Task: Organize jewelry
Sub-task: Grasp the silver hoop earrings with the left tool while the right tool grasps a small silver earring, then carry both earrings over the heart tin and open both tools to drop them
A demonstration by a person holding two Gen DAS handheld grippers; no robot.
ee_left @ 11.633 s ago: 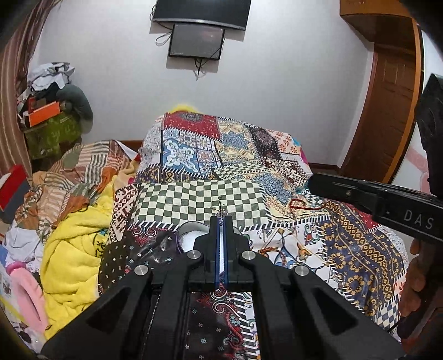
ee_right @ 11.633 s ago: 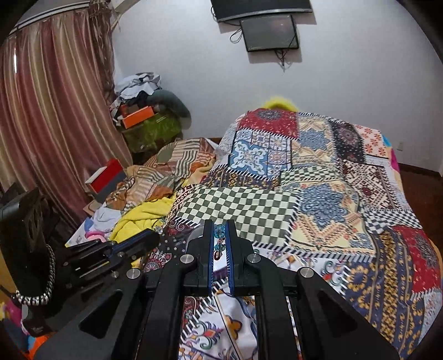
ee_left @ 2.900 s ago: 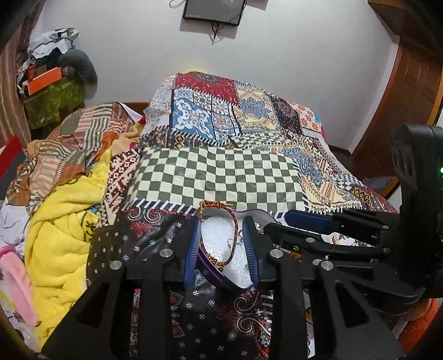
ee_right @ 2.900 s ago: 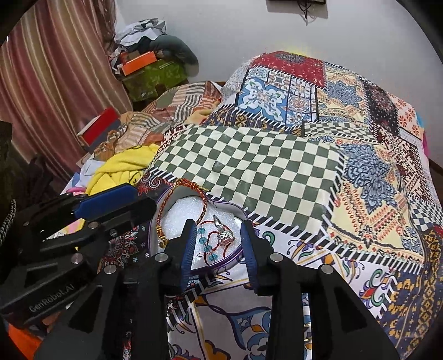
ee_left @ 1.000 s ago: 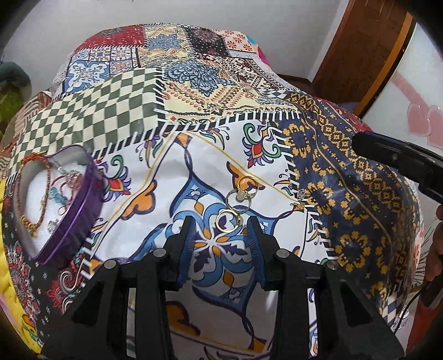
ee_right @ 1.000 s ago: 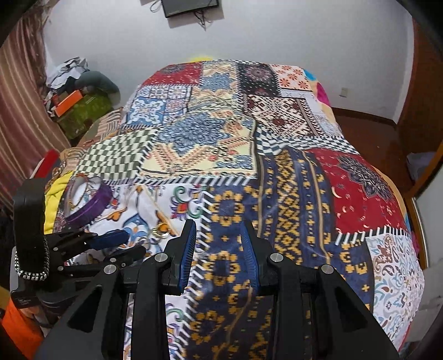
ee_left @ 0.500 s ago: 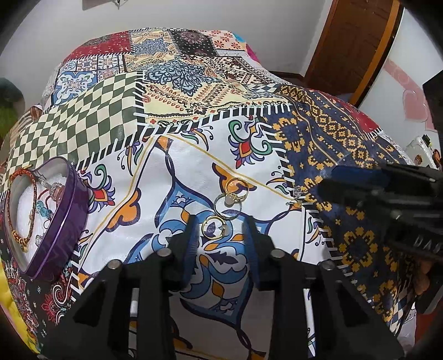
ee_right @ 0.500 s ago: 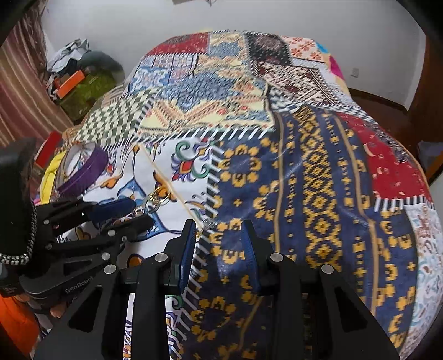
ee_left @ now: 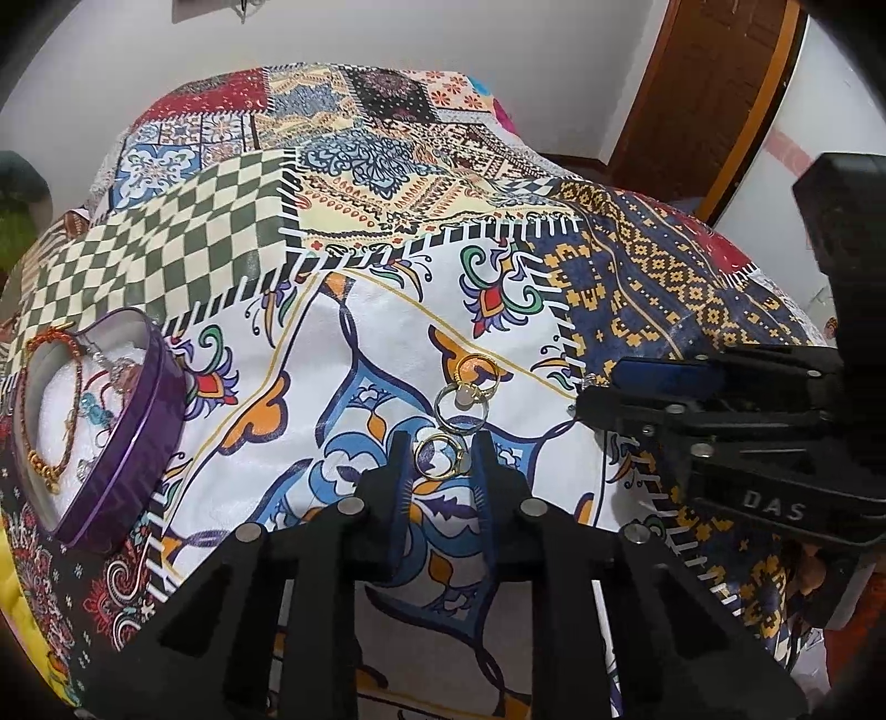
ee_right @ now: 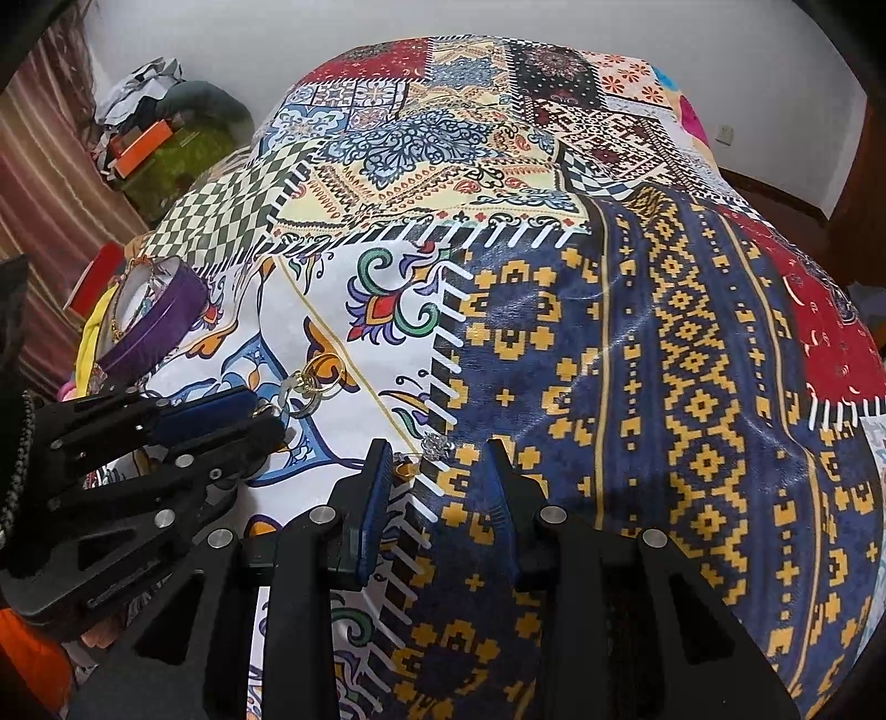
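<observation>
Purple tin (ee_left: 138, 443) beside scattered rings (ee_left: 462, 407)

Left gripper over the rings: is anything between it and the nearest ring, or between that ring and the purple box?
Nothing visible. The left gripper is open, with the nearest gold ring lying between its fingertips. From there to the purple box only bare bedspread shows. The other two rings lie beyond, off that path.

place: home bedroom | bed under a patchwork bedspread (ee_right: 554, 288) filling the centre | striped curtain (ee_right: 50, 183) at 9 o'clock | heap of clothes and bags (ee_right: 160, 127) at 10 o'clock | wooden door (ee_left: 714, 88) at 1 o'clock | plain white wall (ee_right: 387, 27) at 12 o'clock
</observation>
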